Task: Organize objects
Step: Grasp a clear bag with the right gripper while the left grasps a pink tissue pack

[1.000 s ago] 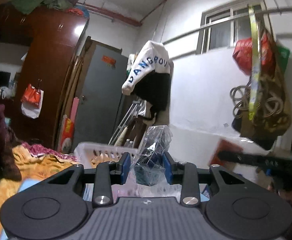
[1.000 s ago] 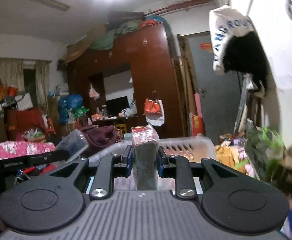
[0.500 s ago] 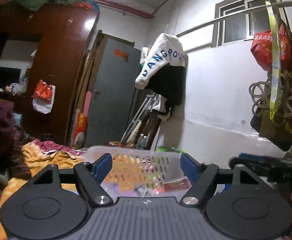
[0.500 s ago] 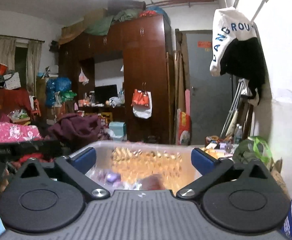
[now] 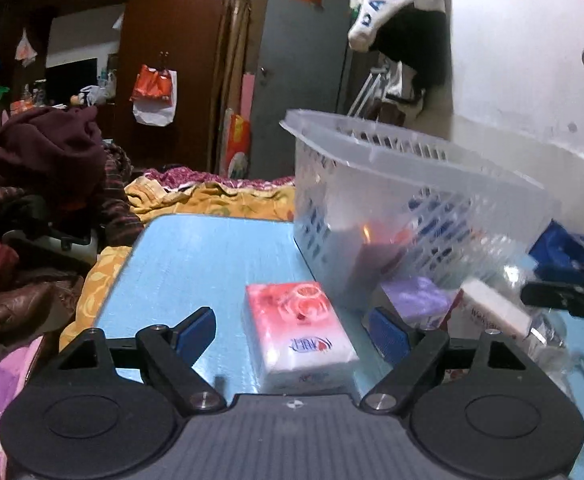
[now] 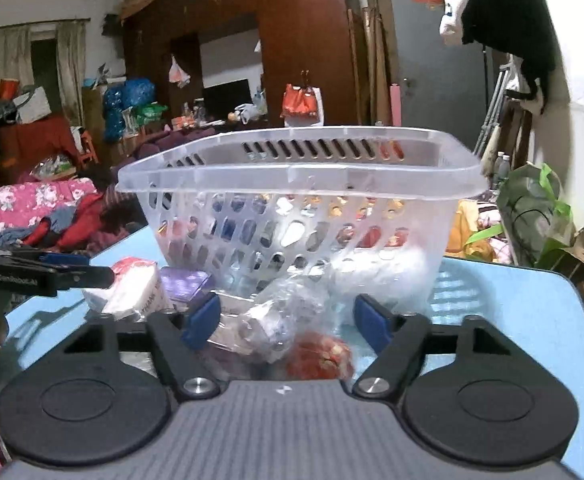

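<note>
The blue table [image 5: 195,256] fills the lower half of both wrist views, and on it the clear slotted basket [image 6: 300,172] stands as the biggest thing, at twelve o'clock from the right gripper and at about one o'clock from the left one, with several packets already showing through its walls. Just in front of the basket's near wall lies a cluster of loose items: a purple packet [image 5: 412,296] touching the wall, a white box [image 5: 496,312] tilted beside it, and a crumpled clear bag [image 6: 287,312] with a red packet [image 6: 320,356] at its near end. The pink tissue pack [image 5: 300,332] lies flat at twelve o'clock between the left gripper [image 5: 292,330] fingers, whose jaws have just been opening and stand apart on either side without touching it. The right gripper [image 6: 287,320] has its jaws apart too, though they have just been closing in; the bag sits between them, and no pad looks pressed on it. The tissue pack should be light and soft, with slick film, so a hold across its long sides near the middle seems safest. The bag will likely crumple and slide, so pinching the solid contents looks better than the film.
</note>
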The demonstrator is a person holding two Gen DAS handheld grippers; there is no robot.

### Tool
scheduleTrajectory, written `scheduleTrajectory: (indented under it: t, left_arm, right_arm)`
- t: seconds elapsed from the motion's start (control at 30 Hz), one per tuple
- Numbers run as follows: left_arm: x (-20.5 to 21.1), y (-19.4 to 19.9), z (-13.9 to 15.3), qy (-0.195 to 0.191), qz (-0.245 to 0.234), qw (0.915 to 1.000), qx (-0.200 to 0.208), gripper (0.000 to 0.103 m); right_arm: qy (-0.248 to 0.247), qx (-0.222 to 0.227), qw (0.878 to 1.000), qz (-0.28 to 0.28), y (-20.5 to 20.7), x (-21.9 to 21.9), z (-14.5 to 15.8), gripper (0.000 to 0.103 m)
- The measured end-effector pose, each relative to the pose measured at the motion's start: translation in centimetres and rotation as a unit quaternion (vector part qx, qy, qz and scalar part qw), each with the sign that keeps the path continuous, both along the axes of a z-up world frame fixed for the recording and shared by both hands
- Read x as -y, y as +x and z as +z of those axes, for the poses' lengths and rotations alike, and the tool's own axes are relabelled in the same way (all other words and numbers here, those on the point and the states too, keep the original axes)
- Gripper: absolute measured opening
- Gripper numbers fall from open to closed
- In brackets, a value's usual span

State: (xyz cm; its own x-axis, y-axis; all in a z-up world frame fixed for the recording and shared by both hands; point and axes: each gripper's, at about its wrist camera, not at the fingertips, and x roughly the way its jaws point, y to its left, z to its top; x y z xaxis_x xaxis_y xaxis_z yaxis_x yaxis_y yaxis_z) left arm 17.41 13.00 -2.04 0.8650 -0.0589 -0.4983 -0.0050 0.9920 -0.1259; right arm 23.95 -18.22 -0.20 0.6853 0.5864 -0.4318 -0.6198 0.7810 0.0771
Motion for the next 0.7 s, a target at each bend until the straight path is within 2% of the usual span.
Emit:
scheduleTrajectory:
  t: [0.03, 0.13, 0.27, 0.3, 0.33, 0.37, 0.4, 0.5, 0.53, 0.7]
  left_arm:
    - [0.3, 0.2, -0.1, 0.009, 0.002, 0.9999, -0.004, 0.087]
    - [1.0, 0.5, -0.3, 0.028, 0.007, 0.9995, -0.016, 0.087]
    - [1.3, 0.6, -0.6, 0.033, 0.011, 0.9990, -0.027, 0.087]
    - [1.3, 0.7, -0.6, 0.034, 0.014, 0.9989, -0.030, 0.082]
    - [1.4, 0.9, -0.7, 0.037, 0.014, 0.9986, -0.035, 0.067]
    - [1.5, 1.1, -0.7, 0.037, 0.009, 0.9985, -0.040, 0.062]
    - [1.6, 1.1, -0.8, 0.037, 0.008, 0.9985, -0.041, 0.061]
    - [1.3, 0.3, -0.5, 0.022, 0.014, 0.9996, -0.010, 0.060]
    - [1.0, -0.3, -0.2, 0.012, 0.011, 0.9998, 0.011, 0.060]
    - [0.7, -2.4, 0.2, -0.014, 0.003, 0.9967, 0.080, 0.060]
  right_arm:
    - [-0.002, -0.008, 1.000, 0.004, 0.0, -0.2, -0.2, 0.056]
    - [-0.002, -0.007, 1.000, 0.001, -0.8, 0.4, -1.0, 0.056]
    - [0.016, 0.001, 1.000, -0.006, -1.6, 1.4, -1.0, 0.055]
    - [0.024, 0.003, 1.000, -0.007, -1.9, 1.9, -1.0, 0.055]
    - [0.031, 0.003, 0.999, -0.008, -2.0, 2.1, -1.1, 0.055]
    - [0.037, 0.003, 0.999, -0.010, -2.1, 2.5, -1.1, 0.055]
    - [0.042, 0.004, 0.999, -0.013, -2.2, 2.7, -1.1, 0.055]
    - [0.066, 0.007, 0.998, -0.023, -2.6, 3.9, -1.4, 0.055]
    - [0.074, 0.007, 0.997, -0.025, -2.6, 4.3, -1.5, 0.055]
    - [0.106, 0.002, 0.994, -0.037, -2.9, 5.9, -1.9, 0.056]
